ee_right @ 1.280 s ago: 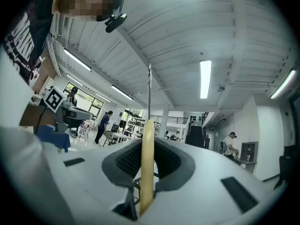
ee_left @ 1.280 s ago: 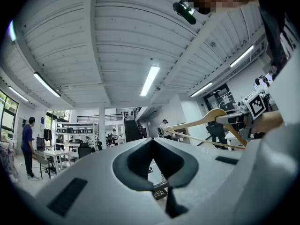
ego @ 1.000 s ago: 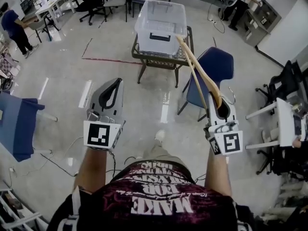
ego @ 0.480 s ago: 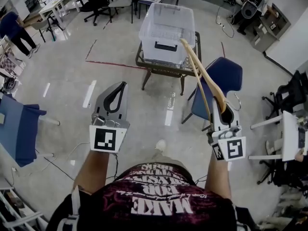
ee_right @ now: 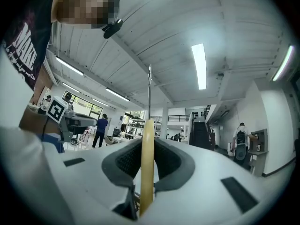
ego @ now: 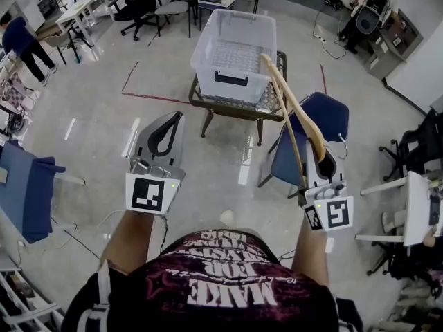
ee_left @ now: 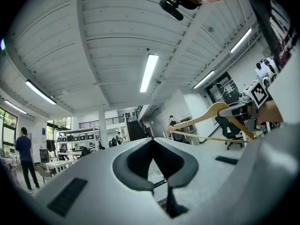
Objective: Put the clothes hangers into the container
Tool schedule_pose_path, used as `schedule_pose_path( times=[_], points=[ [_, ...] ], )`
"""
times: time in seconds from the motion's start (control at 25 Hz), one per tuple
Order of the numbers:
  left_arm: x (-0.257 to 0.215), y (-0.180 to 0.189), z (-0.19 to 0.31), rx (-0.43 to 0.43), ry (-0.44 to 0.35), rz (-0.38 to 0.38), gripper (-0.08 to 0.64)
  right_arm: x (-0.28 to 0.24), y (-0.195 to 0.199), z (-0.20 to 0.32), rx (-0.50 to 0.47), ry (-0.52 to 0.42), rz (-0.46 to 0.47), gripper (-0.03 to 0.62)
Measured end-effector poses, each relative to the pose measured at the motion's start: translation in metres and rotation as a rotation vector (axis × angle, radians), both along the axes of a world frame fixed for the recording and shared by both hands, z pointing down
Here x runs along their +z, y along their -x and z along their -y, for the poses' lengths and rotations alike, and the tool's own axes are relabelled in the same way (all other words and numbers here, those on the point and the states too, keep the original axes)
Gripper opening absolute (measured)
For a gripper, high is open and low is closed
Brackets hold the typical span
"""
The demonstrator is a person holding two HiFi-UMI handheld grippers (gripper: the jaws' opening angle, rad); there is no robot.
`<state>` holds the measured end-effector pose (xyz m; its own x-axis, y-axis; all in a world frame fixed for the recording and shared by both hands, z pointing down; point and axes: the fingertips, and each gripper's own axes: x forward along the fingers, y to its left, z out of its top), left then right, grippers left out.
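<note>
holding a wooden hanger [ego: 285,92] in the right tool [ego: 320,156], jaws narrow and pressed on its flat body near the metal hook. hanger slants far and left, its far tip at the near right corner of the clear container [ego: 208,68]; can't tell if it touches. container sits lidless on a small dark tabletop [ego: 235,106]. left tool [ego: 173,118] at near left, jaw tips together, gripping nothing, well apart from the container. blue chair [ego: 329,116] stands right of the tabletop, below the hanger.

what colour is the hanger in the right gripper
The hanger is pale wood, clearest in the head view.
</note>
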<state>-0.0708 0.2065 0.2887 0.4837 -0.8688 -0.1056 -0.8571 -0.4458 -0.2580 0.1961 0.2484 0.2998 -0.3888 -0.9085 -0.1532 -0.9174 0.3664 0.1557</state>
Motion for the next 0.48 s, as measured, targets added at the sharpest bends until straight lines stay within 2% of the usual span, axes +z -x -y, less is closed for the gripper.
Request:
schedule_pose_path(
  times=[0.24, 0.48],
  points=[
    [-0.01, -0.028, 0.027, 0.002, -0.016, 0.021, 0.005, 0.002, -0.027, 0.024, -0.02, -0.003, 0.012, 0.061],
    [0.0, -0.037, 0.041, 0.013, 0.018, 0.033, 0.006, 0.018, -0.041, 0.039, -0.021, 0.034, 0.045, 0.06]
  ],
)
